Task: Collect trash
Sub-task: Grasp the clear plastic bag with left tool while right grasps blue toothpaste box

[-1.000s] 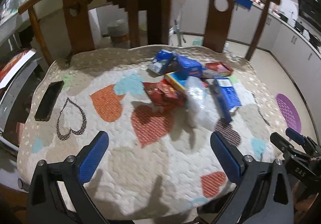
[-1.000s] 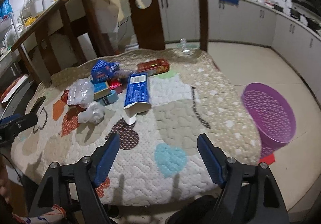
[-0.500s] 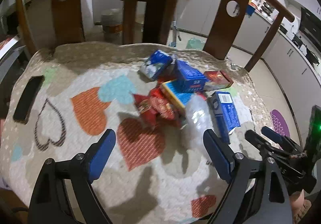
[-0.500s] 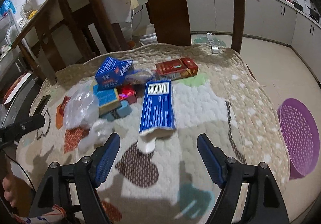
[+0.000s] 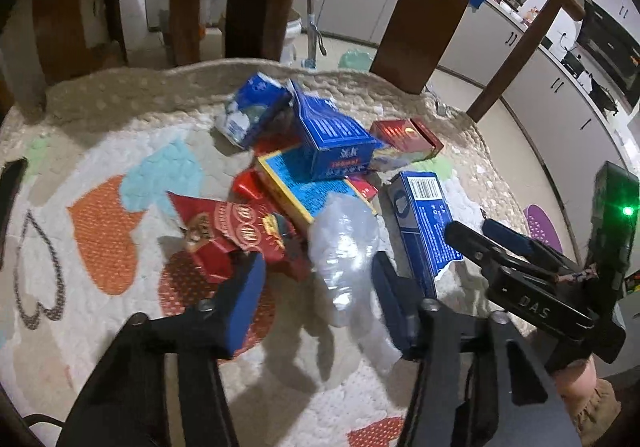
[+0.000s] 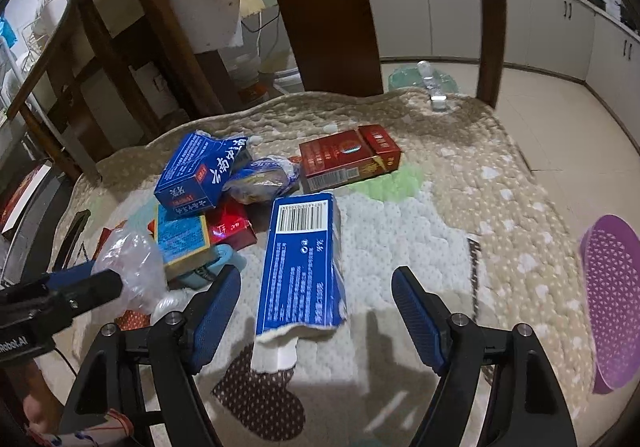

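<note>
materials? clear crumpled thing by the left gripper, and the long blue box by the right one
Clear crumpled thing: likely thin plastic film, glossy; translucent, creased, with highlights.
Long blue box: looks like printed paperboard, slight sheen; barcode, torn white flap at its near end.

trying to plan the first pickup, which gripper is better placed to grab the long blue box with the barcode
Right. The right gripper is open and straddles the torn near end of the long blue box. The left gripper is closing around the crumpled clear plastic bag, with the box off to its side.
</note>
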Action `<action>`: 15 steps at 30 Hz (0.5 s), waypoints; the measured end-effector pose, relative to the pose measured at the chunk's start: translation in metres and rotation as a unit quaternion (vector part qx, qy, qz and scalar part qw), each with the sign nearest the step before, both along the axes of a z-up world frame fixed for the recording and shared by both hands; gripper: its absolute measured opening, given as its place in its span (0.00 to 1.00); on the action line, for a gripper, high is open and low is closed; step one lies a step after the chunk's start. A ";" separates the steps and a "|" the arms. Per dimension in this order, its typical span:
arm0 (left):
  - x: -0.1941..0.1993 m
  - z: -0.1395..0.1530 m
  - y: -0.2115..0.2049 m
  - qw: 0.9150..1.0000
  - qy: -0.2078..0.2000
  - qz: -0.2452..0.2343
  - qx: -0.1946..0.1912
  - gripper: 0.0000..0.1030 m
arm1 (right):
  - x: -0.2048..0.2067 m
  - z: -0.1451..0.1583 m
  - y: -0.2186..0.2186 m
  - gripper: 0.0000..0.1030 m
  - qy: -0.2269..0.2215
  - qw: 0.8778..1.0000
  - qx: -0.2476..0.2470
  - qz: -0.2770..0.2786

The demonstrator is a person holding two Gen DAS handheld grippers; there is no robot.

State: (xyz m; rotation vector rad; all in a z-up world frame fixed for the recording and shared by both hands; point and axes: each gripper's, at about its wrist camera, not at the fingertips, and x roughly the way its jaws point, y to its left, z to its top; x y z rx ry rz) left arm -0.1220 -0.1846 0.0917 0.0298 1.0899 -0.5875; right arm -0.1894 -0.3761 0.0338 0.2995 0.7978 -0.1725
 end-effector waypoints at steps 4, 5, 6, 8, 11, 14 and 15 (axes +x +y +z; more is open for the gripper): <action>0.004 -0.008 -0.006 1.000 0.009 -0.004 -0.009 0.49 | 0.016 -0.012 -0.004 0.76 0.016 1.000 0.016 0.006; 0.004 -0.010 -0.007 1.000 0.009 -0.005 -0.007 0.49 | 0.019 -0.015 -0.004 0.74 0.019 1.000 0.019 0.007; 0.005 -0.011 -0.008 1.000 0.009 -0.005 -0.006 0.49 | 0.022 -0.018 -0.004 0.73 0.023 0.999 0.022 0.008; 0.006 -0.018 -0.012 1.000 0.014 -0.006 -0.001 0.49 | 0.026 -0.022 -0.005 0.73 0.029 0.999 0.023 0.008; 0.010 -0.027 -0.011 1.000 0.028 0.003 0.006 0.40 | 0.031 -0.029 -0.005 0.69 0.038 0.999 0.024 0.009; 0.009 -0.025 -0.005 0.999 0.042 0.011 -0.013 0.19 | 0.033 -0.034 -0.006 0.55 0.047 0.998 0.032 0.010; 0.007 -0.023 -0.003 0.999 0.039 0.015 -0.014 0.17 | 0.033 -0.034 -0.007 0.54 0.048 0.998 0.035 0.009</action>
